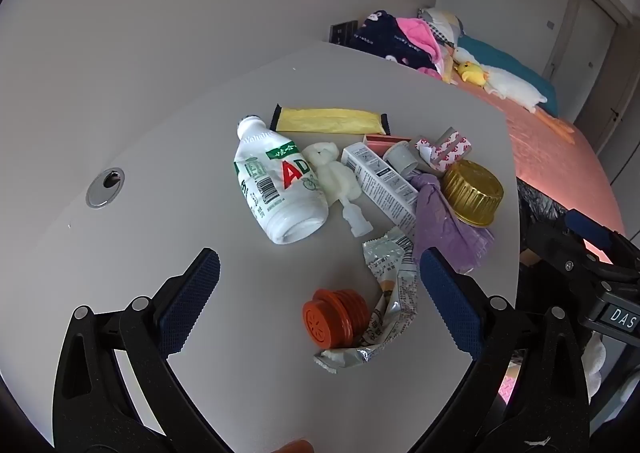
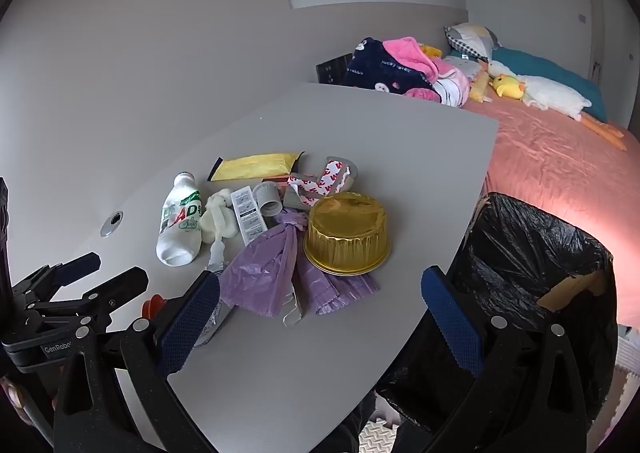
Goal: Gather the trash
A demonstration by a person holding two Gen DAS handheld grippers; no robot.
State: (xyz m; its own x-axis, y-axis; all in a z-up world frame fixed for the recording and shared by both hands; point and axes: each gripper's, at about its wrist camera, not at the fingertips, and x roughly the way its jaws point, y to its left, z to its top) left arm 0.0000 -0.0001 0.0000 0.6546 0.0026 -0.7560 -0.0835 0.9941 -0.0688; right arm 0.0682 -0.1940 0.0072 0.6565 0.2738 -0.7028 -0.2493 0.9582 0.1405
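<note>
The collecting looks barely begun, judging by how much litter lies on the grey table [image 1: 168,157]. Taking the white AD milk bottle [image 1: 278,181] as the landmark: it lies on its side near the table's middle, cap end pointing to the far edge. Just beyond its cap end lies a yellow wrapper [image 1: 330,120] with black ends. Touching its side is a small cream plush bear [image 1: 332,173], and past the bear a white carton [image 1: 380,183], a grey cup [image 1: 402,158], red-and-white printed packaging [image 1: 450,151], a crumpled purple plastic bag [image 1: 448,221] and an upturned gold foil tray [image 1: 474,189]. Nearer the camera than the bottle's base lie a clear plastic piece [image 1: 356,219], a silvery torn sachet [image 1: 390,293] and an orange ribbed cap [image 1: 336,317], which touches the sachet.

The black-lined trash bin [image 2: 532,273] stands off the table's edge, on the far side of the pile from the bottle. Its inside is not visible in either view, so whether anything has gone in cannot be told.

The left tongs [image 1: 320,293] are spread wide and carry nothing, hovering over the orange cap and sachet, which sit between the pads. The right tongs [image 2: 320,313] are likewise released and empty, above the table's near part beside the purple bag.

At least 10 pieces remain to be picked up, so nearly all of the work appears left. The orange cap seems the likeliest next pick.
</note>
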